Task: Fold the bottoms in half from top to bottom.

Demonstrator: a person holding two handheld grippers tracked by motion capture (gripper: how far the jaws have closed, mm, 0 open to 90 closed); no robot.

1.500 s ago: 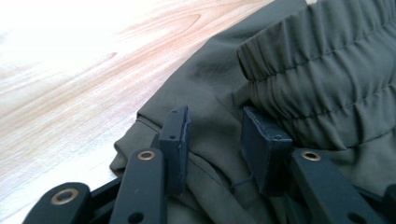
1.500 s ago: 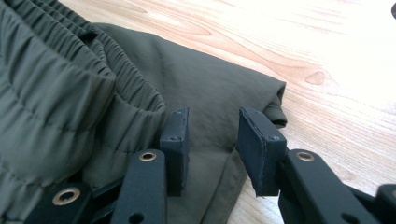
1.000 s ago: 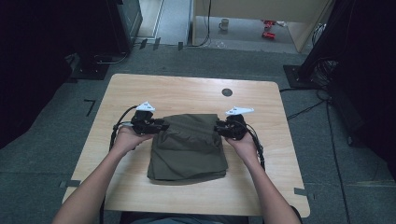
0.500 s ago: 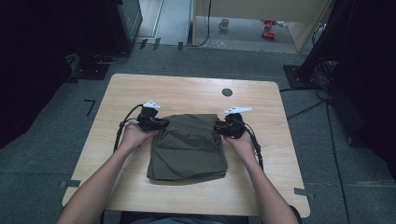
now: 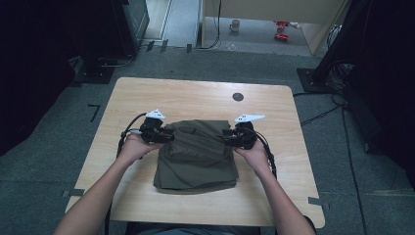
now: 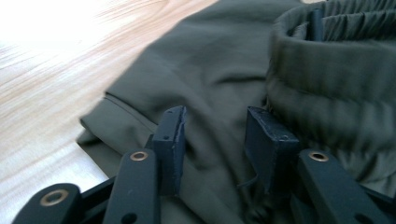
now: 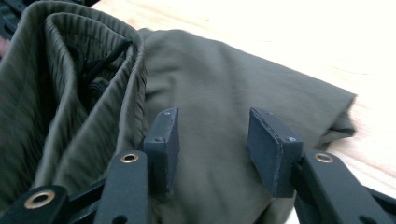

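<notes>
Nearest the camera in the high view, the person's forearms came up from the bottom edge, the left hand (image 5: pixel 133 146) and the right hand (image 5: pixel 254 155) each wrapped around a tool. The left tool (image 5: pixel 164 136) sat at the left edge of a folded olive-green garment (image 5: pixel 195 156), and the right tool (image 5: pixel 229 138) sat at its right edge, both near the garment's far end. From above, the jaws themselves were too small to read.

The left tool view settled that for its side: the left tool (image 6: pixel 214 142) had its jaws standing apart with a clear gap, green cloth lying under and between them but not pinched. That view also showed a thick ribbed waistband (image 6: pixel 336 70) rolled up just beyond the right-hand jaw, and bare wood to the left of the cloth.

The right tool view gave the matching picture: the right tool (image 7: pixel 212 144) was likewise parted, its pads over the cloth without gripping it. Here the waistband (image 7: pixel 93 60) appeared at the left, open enough to show a dark drawstring (image 7: pixel 105 60) inside, a detail lost in the high view. A folded corner of the garment ended on pale wood at the right.

The garment lay in the middle of the tabletop (image 5: pixel 195 98). Farther off, the high view alone took in a small dark round spot (image 5: pixel 238 96) on the far part of the tabletop, then grey floor, and a mug (image 5: pixel 235 25) standing on the floor well beyond.
</notes>
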